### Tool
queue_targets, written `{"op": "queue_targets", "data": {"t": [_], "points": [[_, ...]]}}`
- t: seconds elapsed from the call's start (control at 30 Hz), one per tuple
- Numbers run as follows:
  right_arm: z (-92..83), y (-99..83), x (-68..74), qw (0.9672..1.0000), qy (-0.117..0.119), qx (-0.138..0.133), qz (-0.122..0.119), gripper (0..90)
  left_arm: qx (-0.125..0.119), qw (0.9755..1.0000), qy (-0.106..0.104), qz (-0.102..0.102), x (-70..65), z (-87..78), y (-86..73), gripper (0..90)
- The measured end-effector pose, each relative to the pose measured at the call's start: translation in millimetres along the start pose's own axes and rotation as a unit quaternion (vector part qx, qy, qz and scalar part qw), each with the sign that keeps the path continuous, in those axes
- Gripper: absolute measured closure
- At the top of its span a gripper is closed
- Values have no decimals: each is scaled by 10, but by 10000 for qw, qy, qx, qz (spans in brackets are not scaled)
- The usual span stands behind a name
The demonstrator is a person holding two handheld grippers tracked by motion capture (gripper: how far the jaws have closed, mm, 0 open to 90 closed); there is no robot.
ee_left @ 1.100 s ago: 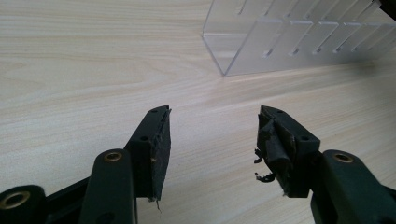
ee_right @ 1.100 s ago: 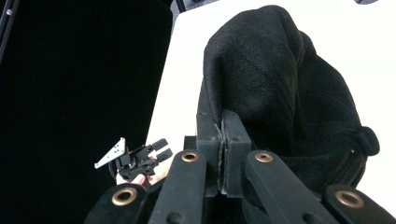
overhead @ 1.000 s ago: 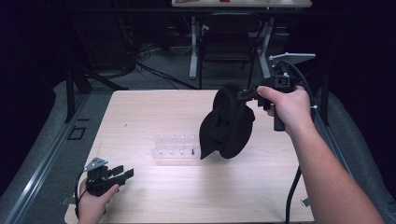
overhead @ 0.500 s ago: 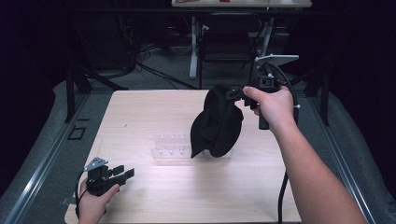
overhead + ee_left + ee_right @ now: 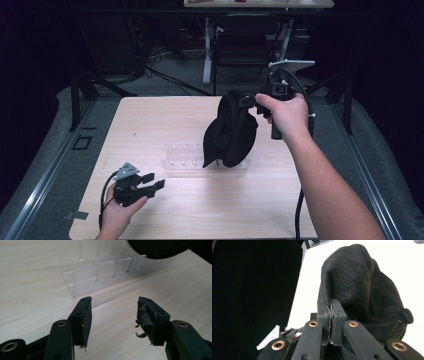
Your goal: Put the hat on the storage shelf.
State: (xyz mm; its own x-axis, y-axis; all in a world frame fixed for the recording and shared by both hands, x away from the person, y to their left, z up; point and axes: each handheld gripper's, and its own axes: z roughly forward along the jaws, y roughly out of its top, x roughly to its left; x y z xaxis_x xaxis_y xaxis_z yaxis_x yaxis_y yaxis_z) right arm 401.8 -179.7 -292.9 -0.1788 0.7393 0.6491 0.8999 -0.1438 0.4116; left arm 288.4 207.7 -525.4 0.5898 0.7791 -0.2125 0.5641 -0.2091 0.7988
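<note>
A black cap (image 5: 232,132) hangs by its edge from my right gripper (image 5: 246,100), which is shut on the fabric. In the right gripper view the jaws stand pressed together on the cap (image 5: 362,285), right gripper (image 5: 331,307). The cap's lower end dangles just over a clear acrylic rack (image 5: 182,157) at mid-table. My left gripper (image 5: 155,181) rests low near the table's front left, open with nothing in it. In the left gripper view its jaws stand wide apart, left gripper (image 5: 113,312), facing the rack (image 5: 100,275) with the cap (image 5: 157,247) at the top.
The light wooden table (image 5: 150,120) sits on a grey floor with a dark surround. Desk legs and cables (image 5: 207,50) stand beyond the far edge. A cable (image 5: 299,210) trails from the right gripper along the forearm.
My right gripper has carried the cap leftward, bringing it over the right end of the rack. The left gripper has stayed put.
</note>
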Motion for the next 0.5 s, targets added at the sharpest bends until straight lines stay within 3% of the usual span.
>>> {"op": "queue_targets", "data": {"t": [0.13, 0.5], "points": [[31, -13, 13, 10000, 55, 5, 0, 883, 24, 9994, -193, 275, -208, 170, 161, 477], [13, -12, -36, 10000, 66, -41, 45, 883, -21, 9963, -393, 761, -583, 432, 487, 479]]}}
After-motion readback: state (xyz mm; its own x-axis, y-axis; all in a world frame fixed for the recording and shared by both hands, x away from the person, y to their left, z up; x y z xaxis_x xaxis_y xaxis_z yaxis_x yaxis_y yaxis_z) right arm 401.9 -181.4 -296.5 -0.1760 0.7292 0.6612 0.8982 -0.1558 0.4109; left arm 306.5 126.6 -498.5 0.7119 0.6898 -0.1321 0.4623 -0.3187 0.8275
